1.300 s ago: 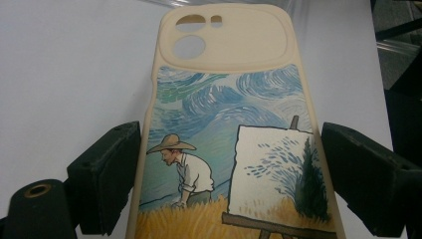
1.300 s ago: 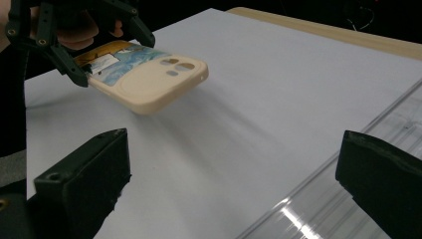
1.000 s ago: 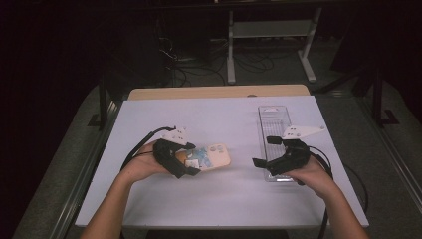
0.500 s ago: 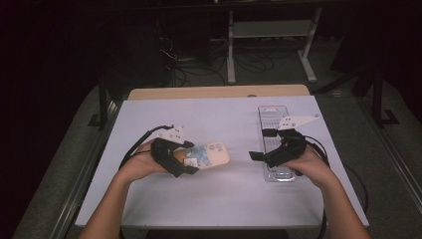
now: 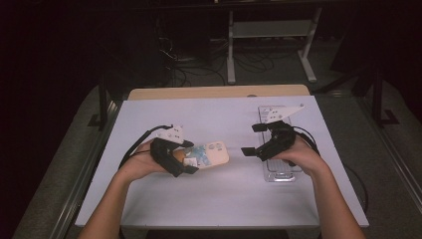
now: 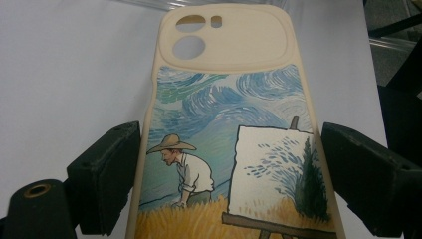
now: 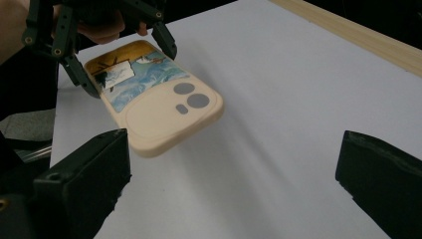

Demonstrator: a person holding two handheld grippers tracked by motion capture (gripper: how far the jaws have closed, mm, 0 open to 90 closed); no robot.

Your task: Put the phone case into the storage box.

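- Left gripper (image 5: 191,158): jaws clamped on the long edges of the phone case (image 5: 211,153), at its lower, painted end.
- Right gripper (image 5: 251,139): jaws spread wide, nothing between them; held above the table (image 5: 219,199), well apart from the case, to its right.
- Phone case: cream, painted back up, camera cutouts at its free end, which points toward the right gripper.
- Clear tray (image 5: 278,174): beneath the right hand, right of the case.
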